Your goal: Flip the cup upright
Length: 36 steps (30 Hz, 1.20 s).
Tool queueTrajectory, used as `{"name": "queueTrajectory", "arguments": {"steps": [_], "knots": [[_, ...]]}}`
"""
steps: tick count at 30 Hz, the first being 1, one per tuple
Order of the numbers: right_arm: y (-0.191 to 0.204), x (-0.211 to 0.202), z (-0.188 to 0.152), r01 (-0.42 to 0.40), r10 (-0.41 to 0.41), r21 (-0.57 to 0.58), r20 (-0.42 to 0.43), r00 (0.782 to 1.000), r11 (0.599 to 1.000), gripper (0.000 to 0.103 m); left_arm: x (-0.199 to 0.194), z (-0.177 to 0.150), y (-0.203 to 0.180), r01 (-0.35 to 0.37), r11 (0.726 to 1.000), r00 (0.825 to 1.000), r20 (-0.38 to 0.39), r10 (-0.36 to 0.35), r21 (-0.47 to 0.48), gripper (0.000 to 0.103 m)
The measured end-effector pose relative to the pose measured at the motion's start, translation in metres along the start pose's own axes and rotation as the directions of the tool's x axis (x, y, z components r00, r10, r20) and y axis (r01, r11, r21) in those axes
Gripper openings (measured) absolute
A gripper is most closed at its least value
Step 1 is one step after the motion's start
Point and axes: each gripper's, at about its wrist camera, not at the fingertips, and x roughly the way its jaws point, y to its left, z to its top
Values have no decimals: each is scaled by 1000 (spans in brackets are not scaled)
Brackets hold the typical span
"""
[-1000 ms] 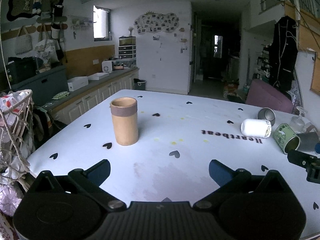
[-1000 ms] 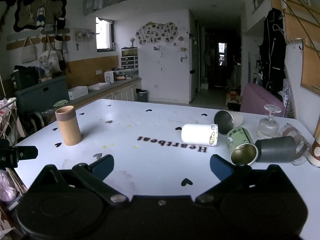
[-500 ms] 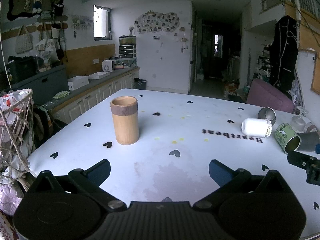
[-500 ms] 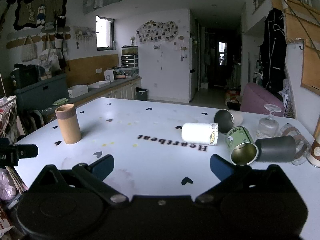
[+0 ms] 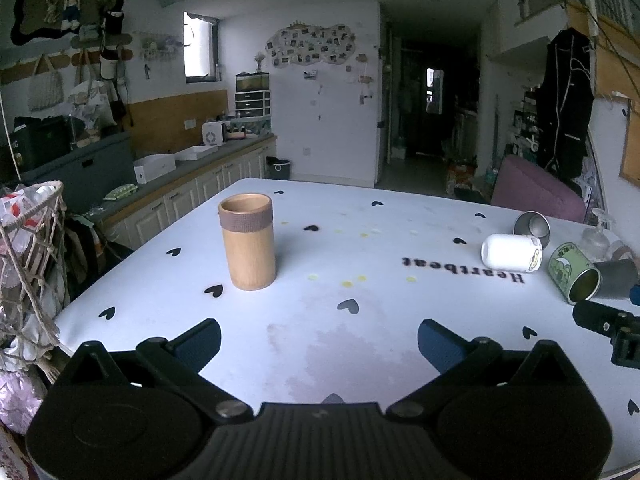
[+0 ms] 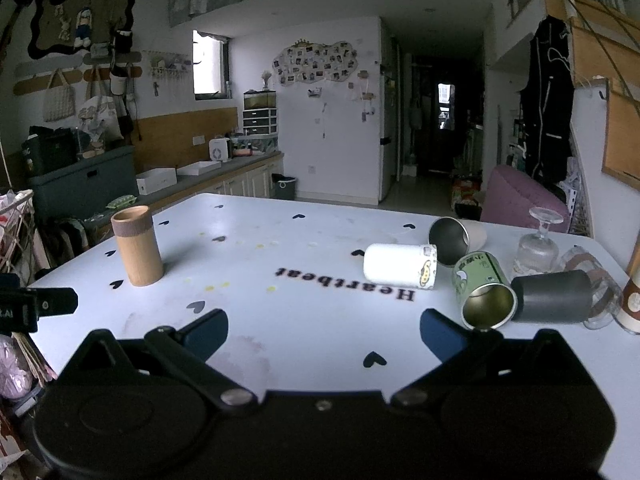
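Note:
A tall bamboo cup [image 5: 248, 242] stands upright on the white table [image 5: 320, 352], left of centre; it also shows in the right wrist view [image 6: 137, 251]. Several cups lie on their sides at the right: a white cup [image 6: 400, 266], a steel cup [image 6: 456, 236], a green tin cup [image 6: 482, 290] and a dark grey cup [image 6: 554, 297]. My left gripper [image 5: 319, 340] is open and empty, low over the near table edge. My right gripper [image 6: 324, 334] is open and empty, in front of the fallen cups.
An upturned wine glass [image 6: 538, 246], a clear cup on its side [image 6: 592, 276] and a brown paper cup [image 6: 634, 300] sit at the far right. A net basket [image 5: 28, 264] stands left of the table. A purple seat [image 6: 520, 200] is behind it.
Both views have shifted only slightly; both grippers stay open and the cups have not moved.

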Motion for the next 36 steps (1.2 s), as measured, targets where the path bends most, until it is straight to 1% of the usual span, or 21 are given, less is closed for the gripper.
{"name": "queueTrajectory", "arguments": {"steps": [36], "knots": [[1, 0, 1, 0, 0, -2, -2, 1000, 1000, 103, 2, -2, -3, 4, 1000, 1000, -9, -4, -1, 103]]}}
